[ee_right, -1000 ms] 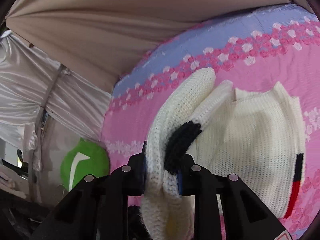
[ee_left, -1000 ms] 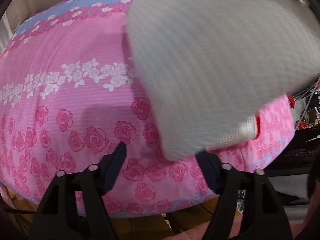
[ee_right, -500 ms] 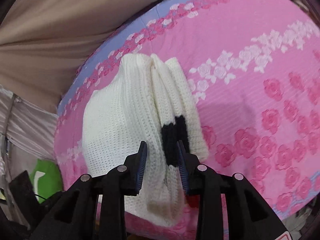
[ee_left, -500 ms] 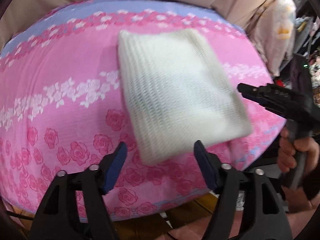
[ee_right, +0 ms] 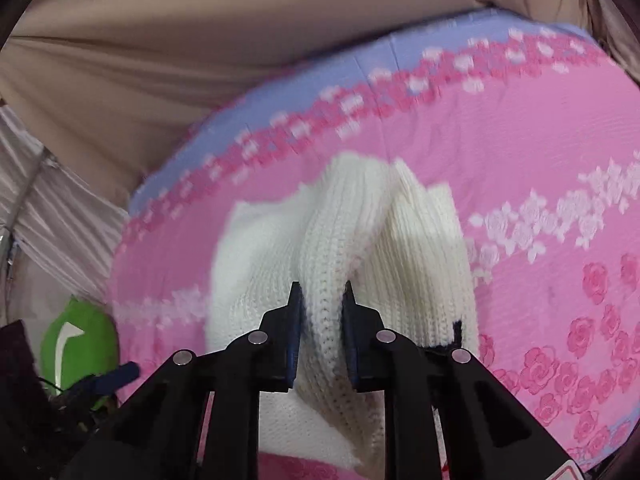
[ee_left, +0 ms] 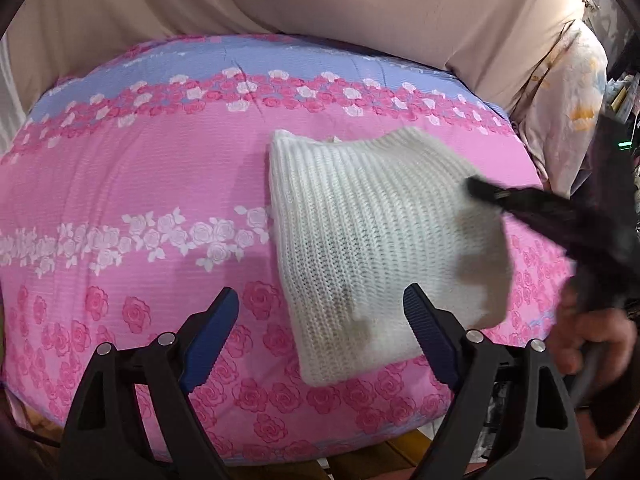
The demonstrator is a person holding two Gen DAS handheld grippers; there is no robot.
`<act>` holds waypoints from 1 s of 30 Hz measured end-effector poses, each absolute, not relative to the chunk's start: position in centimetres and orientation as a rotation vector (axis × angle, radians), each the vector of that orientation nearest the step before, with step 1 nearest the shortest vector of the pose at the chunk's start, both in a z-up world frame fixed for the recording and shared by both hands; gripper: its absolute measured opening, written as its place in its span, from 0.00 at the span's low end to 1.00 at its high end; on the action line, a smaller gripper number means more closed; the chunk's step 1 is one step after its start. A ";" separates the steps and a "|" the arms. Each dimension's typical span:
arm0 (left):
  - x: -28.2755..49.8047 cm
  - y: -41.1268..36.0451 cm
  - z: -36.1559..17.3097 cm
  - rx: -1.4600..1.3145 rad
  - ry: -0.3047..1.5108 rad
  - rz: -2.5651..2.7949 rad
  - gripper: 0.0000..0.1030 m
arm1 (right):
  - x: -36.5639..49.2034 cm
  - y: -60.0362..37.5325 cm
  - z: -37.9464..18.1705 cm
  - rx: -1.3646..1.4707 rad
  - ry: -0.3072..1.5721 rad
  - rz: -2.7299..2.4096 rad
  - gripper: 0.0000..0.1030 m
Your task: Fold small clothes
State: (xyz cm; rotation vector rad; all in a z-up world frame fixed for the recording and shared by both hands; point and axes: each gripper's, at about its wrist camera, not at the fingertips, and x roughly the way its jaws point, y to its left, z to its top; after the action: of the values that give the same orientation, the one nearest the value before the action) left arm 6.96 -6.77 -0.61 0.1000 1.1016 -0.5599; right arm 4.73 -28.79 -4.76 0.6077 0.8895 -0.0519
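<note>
A folded white knit sweater lies on the pink rose-print bed cover, right of centre. My left gripper is open and empty, just in front of the sweater's near edge. My right gripper is shut on a raised fold of the white sweater; a black stripe shows at its near right. In the left wrist view the right gripper reaches in from the right over the sweater, blurred.
A beige curtain hangs behind the bed. A floral cloth hangs at the far right. A green object sits beside the bed, low left in the right wrist view. The bed's front edge is close below.
The sweater came down from in front of the left camera and now lies on the bed. The right gripper pinches a fold of it again after loosening half a second ago.
</note>
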 end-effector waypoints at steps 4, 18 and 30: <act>7.1 -7.7 -2.5 0.129 1.132 -0.529 0.80 | 3.7 -30.4 -6.2 0.549 0.936 -0.123 0.07; 7.0 -8.9 -3.9 0.119 1.173 -0.484 0.80 | 7.6 -30.4 -11.2 0.581 1.084 -0.112 0.51; 7.1 -9.3 -4.8 0.127 1.191 -0.454 0.80 | 5.2 -33.9 -12.9 0.601 1.045 -0.132 0.30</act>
State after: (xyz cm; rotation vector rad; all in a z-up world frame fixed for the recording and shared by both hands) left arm 7.12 -9.34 -4.77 0.1267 1.1915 -0.4541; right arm 5.19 -33.94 -12.94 0.6005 1.0453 -0.1318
